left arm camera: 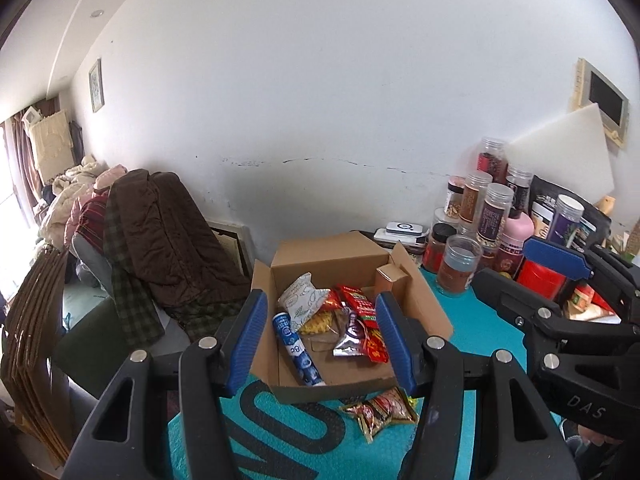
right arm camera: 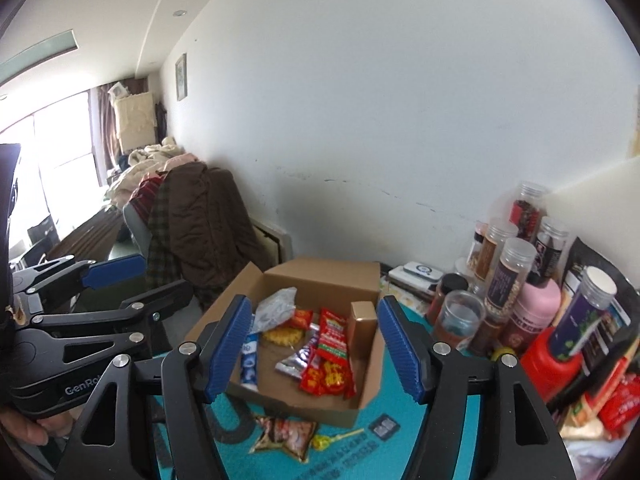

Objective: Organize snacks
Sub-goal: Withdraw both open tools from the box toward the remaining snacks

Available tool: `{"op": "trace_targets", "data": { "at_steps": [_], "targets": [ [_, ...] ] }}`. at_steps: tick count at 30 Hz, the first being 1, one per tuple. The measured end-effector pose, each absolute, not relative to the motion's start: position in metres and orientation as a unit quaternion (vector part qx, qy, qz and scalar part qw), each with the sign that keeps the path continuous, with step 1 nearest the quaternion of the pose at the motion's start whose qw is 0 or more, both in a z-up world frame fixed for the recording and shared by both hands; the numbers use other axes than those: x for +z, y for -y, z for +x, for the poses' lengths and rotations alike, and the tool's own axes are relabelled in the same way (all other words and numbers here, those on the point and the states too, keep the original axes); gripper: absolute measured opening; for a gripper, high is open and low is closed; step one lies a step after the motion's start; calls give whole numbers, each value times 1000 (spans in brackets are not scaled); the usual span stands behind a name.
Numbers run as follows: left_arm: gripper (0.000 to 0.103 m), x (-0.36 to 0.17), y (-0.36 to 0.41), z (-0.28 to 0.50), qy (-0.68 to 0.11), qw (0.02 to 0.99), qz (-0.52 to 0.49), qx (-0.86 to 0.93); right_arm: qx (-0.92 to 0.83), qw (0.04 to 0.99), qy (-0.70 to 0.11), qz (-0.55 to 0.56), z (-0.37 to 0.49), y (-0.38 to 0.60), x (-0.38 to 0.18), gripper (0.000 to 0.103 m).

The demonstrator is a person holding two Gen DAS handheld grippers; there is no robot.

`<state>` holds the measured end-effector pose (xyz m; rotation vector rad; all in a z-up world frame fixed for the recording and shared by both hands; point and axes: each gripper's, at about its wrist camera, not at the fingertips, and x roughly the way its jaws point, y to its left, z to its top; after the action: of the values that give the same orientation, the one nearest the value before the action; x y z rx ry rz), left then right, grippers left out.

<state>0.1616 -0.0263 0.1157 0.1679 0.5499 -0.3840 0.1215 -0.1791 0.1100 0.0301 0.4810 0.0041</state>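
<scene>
Centre of both frames sat the open cardboard box (left arm camera: 332,264), flaps out, on the teal desk (left arm camera: 472,328), placed as the collection point for the snacks. Inside it: a blue tube (left arm camera: 296,348) lower left, a white patterned packet (left arm camera: 302,300) at the top, and red sachets (left arm camera: 366,320) on the right, all lying loose. One shiny snack packet (left arm camera: 380,408) was outside, on the desk just below the box's near wall, so it probably went in next. Jars (left arm camera: 492,208) crowded the right of the frame, well apart from the box.

Left tool (left arm camera: 320,332) was half spread, with nothing between its pads and nothing touched. Right tool (right arm camera: 316,344) was likewise parted and empty, hovering over the box.
</scene>
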Motion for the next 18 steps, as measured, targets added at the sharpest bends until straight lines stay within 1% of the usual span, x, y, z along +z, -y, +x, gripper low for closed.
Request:
{"op": "trace_targets", "data": {
  "at_steps": [5, 7, 11, 12, 15, 18],
  "targets": [
    [56, 111, 21, 138, -281, 935, 77, -201, -4, 971, -239, 11, 95, 173, 105, 67],
    [56, 108, 19, 127, -281, 934, 79, -207, -4, 971, -240, 10, 85, 170, 102, 69],
    [56, 101, 15, 109, -281, 931, 84, -218, -7, 969, -247, 12, 68, 167, 91, 70],
    [57, 98, 14, 104, -282, 930, 86, -220, -8, 969, -248, 13, 66, 167, 90, 70],
    [64, 90, 12, 95, -284, 929, 92, -221, -13, 967, -252, 20, 53, 167, 81, 70],
    [64, 81, 11, 87, -294, 923, 93, -230, -18, 966, -257, 32, 44, 169, 74, 71]
  ]
}}
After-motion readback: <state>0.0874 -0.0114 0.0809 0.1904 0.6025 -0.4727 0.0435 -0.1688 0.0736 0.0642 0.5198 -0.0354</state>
